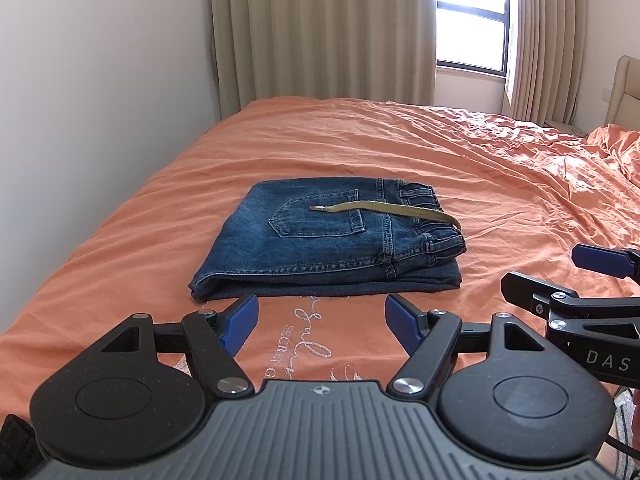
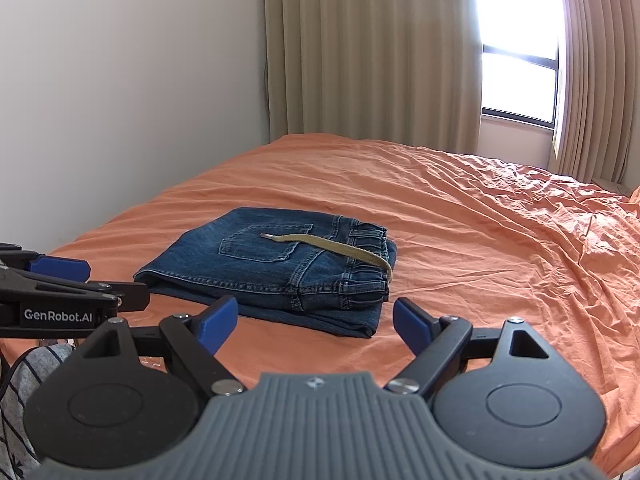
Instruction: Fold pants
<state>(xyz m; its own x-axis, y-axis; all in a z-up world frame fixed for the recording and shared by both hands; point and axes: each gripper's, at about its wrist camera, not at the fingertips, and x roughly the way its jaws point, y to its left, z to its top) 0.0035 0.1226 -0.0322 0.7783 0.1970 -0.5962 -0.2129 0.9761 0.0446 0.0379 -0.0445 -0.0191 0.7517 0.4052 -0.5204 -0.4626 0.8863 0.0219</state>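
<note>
Blue denim pants (image 1: 320, 244) lie folded into a flat rectangle on the orange bed sheet (image 1: 360, 140), back pocket up, with a tan drawstring (image 1: 384, 210) across the top. My left gripper (image 1: 320, 322) is open and empty, just short of the pants' near edge. My right gripper (image 2: 316, 320) is open and empty, near the pants' (image 2: 272, 268) near right corner. The right gripper also shows at the right edge of the left wrist view (image 1: 560, 276). The left gripper shows at the left edge of the right wrist view (image 2: 80, 280).
The bed fills the view, with a white wall (image 1: 100, 80) on the left and beige curtains (image 1: 320, 28) and a window (image 1: 472, 16) behind. The sheet is rumpled at the right (image 1: 580, 152). A beige headboard (image 1: 624, 92) stands at far right.
</note>
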